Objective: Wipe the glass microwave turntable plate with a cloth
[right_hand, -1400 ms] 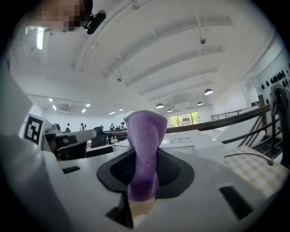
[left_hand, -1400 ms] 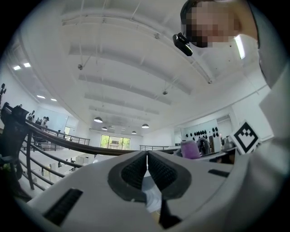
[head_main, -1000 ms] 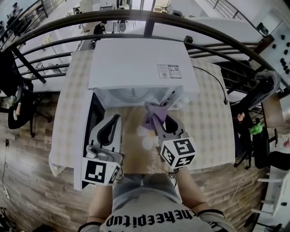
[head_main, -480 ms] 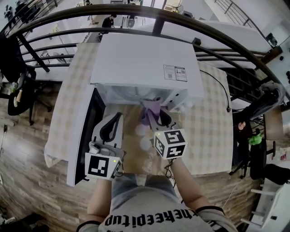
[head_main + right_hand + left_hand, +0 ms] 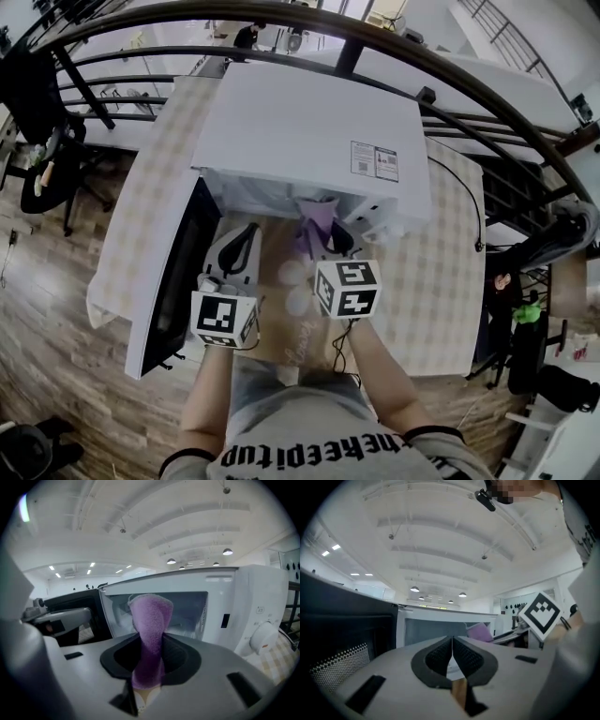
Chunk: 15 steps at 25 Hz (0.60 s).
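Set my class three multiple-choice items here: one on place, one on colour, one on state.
1. Where is the fuzzy purple cloth? A on the floor; B between the right gripper's jaws; C draped over the railing.
2. What colour is the boxy microwave? A white; B red; C green.
3. The left gripper's jaws are: A wide apart; B clamping a cup; C together, empty.
Key: 1 B, the right gripper view shows it pinched; 2 A, its casing is white; 3 C, its pads meet with nothing between.

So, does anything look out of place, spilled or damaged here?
Nothing stands out. The white microwave oven stands upright with its door open, and the right hand-held gripper holds the purple fleece cloth.
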Motion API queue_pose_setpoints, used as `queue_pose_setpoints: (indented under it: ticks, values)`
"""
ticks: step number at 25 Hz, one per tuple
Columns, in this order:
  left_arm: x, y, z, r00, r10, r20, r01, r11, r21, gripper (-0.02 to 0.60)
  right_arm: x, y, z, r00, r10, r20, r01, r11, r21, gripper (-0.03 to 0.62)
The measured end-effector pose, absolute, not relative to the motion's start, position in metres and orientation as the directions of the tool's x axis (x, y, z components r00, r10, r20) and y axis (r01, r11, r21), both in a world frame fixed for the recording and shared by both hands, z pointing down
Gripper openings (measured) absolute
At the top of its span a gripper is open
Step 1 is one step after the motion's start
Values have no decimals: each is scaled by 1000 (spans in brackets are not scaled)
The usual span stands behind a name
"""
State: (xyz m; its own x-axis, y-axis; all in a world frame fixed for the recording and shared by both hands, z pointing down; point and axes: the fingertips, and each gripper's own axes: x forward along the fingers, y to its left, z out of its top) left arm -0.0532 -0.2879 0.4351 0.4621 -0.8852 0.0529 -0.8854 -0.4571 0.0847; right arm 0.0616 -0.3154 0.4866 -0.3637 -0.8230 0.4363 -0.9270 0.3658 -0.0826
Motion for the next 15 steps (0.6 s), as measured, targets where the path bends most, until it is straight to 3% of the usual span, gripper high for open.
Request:
queue_pose_setpoints:
  ticks: [15]
  values:
    - [-39,-357,534,407,-866,289,-907,-421,14,12,71,-325,508,-345,-799,492,-933,350,-86,110]
